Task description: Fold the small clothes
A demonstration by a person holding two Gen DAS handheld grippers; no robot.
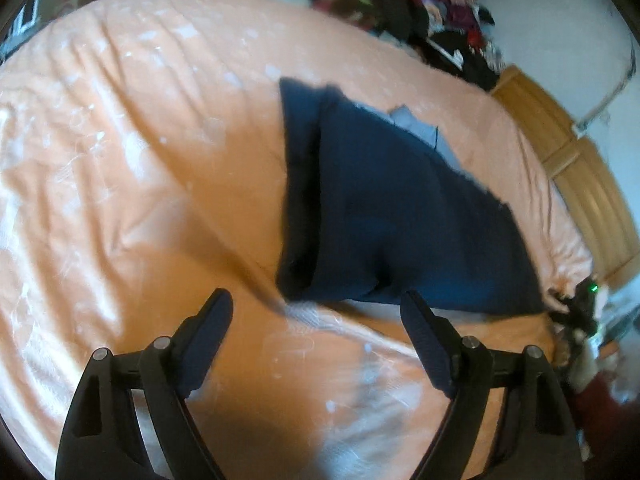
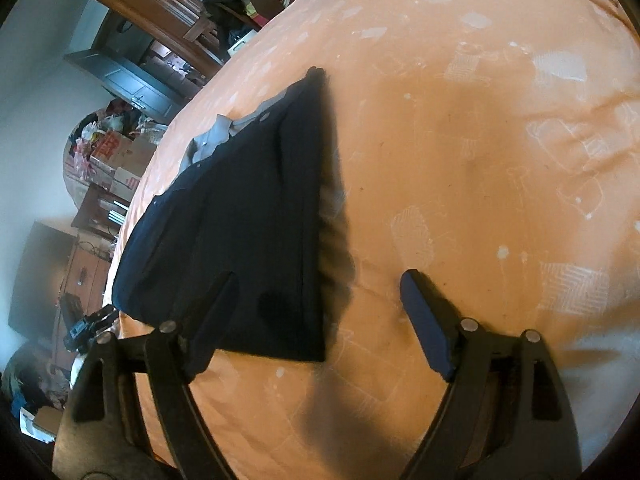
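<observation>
Left wrist view: spread left tongs (image 1: 316, 308) and right tongs (image 2: 318, 292) over orange bedsheet (image 1: 140, 160), cluttered room beyond.

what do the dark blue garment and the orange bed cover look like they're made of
The dark blue garment looks like soft matte woven or knit cloth: no shine, a limp folded edge, a grey lining showing at its top. The orange bed cover looks like thin, smooth, slightly glossy fabric, with long creases and a faded pale print. Exact fibres can't be told.

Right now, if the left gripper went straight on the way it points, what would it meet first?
Probably the near hem of the navy garment. The left gripper, open and empty, points at that edge on the orange bedsheet. Depth is unclear; angled lower, it would meet sheet first.
</observation>
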